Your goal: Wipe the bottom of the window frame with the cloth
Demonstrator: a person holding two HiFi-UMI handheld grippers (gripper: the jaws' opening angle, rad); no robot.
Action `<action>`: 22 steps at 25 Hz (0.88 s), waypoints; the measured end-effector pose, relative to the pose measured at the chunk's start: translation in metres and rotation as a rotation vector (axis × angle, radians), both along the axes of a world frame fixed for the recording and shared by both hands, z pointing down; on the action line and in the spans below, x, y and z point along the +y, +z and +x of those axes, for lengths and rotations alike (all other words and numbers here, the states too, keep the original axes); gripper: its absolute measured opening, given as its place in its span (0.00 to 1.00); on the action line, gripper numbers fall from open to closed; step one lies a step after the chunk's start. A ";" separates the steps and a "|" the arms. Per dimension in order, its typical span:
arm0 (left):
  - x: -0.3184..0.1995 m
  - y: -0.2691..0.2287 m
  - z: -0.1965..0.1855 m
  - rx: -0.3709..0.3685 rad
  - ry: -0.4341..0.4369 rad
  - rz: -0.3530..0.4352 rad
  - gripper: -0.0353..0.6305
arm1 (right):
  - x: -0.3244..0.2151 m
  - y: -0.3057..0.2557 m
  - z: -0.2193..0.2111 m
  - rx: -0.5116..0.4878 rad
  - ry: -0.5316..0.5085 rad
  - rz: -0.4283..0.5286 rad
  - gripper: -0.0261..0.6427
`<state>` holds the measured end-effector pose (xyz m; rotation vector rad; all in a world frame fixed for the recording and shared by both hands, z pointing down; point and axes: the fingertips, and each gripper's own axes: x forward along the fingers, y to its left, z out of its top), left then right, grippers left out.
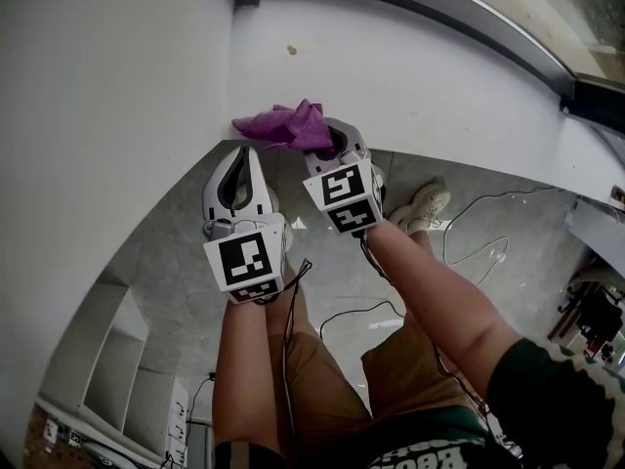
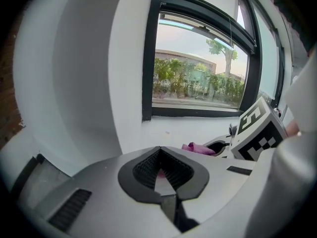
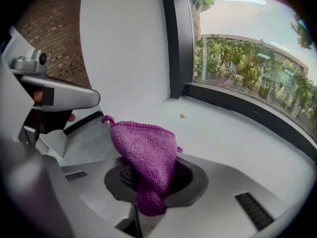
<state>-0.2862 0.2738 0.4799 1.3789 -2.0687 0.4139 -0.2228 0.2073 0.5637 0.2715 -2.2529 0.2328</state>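
A purple knitted cloth (image 1: 288,125) lies bunched at the near left edge of the white sill (image 1: 420,86), its tail pinched in my right gripper (image 1: 330,148). In the right gripper view the cloth (image 3: 146,150) drapes over the shut pads of that gripper (image 3: 153,178). The dark bottom rail of the window frame (image 3: 247,110) runs along the far side of the sill, well beyond the cloth. My left gripper (image 1: 241,159) hangs just left of the right one, below the sill's edge, shut with nothing in it (image 2: 161,168). From it the cloth (image 2: 198,148) shows to the right.
A white wall (image 1: 98,115) closes in on the left, meeting the sill at the corner. A small brown speck (image 1: 290,50) sits on the sill. Below are grey floor, loose cables (image 1: 479,252), the person's shoe (image 1: 422,206) and a white shelf unit (image 1: 117,360).
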 end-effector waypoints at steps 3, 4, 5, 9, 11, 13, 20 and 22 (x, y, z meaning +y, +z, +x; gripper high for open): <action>0.003 0.001 -0.003 0.000 -0.001 -0.004 0.07 | 0.006 -0.001 -0.012 -0.019 -0.028 -0.011 0.17; 0.004 0.001 -0.004 -0.001 -0.003 -0.006 0.07 | 0.007 -0.001 -0.016 -0.024 -0.040 -0.013 0.17; 0.005 0.001 -0.006 -0.001 -0.007 -0.006 0.07 | 0.009 -0.001 -0.020 -0.027 -0.049 -0.017 0.17; 0.008 0.001 -0.010 0.003 -0.017 -0.008 0.07 | 0.016 -0.001 -0.035 -0.039 -0.089 -0.053 0.17; 0.008 0.001 -0.011 0.001 -0.017 -0.009 0.07 | 0.021 -0.003 -0.043 -0.047 -0.119 -0.069 0.17; 0.009 0.001 -0.012 0.004 -0.023 -0.010 0.07 | 0.025 -0.004 -0.047 -0.052 -0.141 -0.087 0.17; 0.007 -0.001 -0.013 -0.002 -0.044 -0.013 0.07 | 0.020 -0.004 -0.050 -0.056 -0.184 -0.080 0.17; 0.005 0.000 -0.012 0.002 -0.044 -0.015 0.07 | 0.014 -0.004 -0.053 -0.059 -0.189 -0.075 0.17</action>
